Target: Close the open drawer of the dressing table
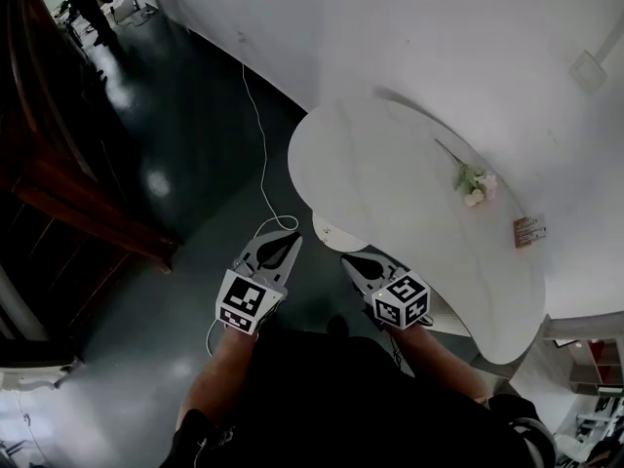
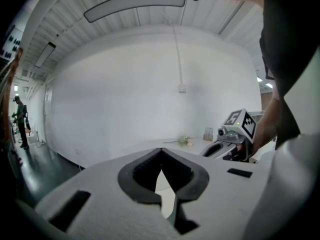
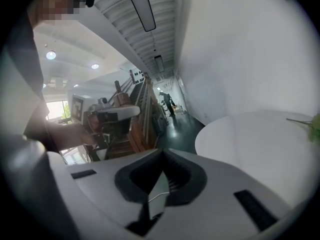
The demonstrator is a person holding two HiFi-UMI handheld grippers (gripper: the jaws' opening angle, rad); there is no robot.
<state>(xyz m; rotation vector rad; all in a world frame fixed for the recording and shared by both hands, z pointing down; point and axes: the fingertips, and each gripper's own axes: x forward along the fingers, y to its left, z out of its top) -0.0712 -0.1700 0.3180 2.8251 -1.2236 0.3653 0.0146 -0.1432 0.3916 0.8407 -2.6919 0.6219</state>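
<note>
Drawer (image 1: pixel 334 233) of dressing table (image 1: pixel 390 174) open, contents hidden, left hand-held gripper (image 1: pixel 293 236), right hand-held gripper (image 1: pixel 345 258), both pressed together

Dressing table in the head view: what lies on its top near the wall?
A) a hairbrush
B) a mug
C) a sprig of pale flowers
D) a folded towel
C: a sprig of pale flowers lies on the white top of the dressing table, close to the wall.
</note>
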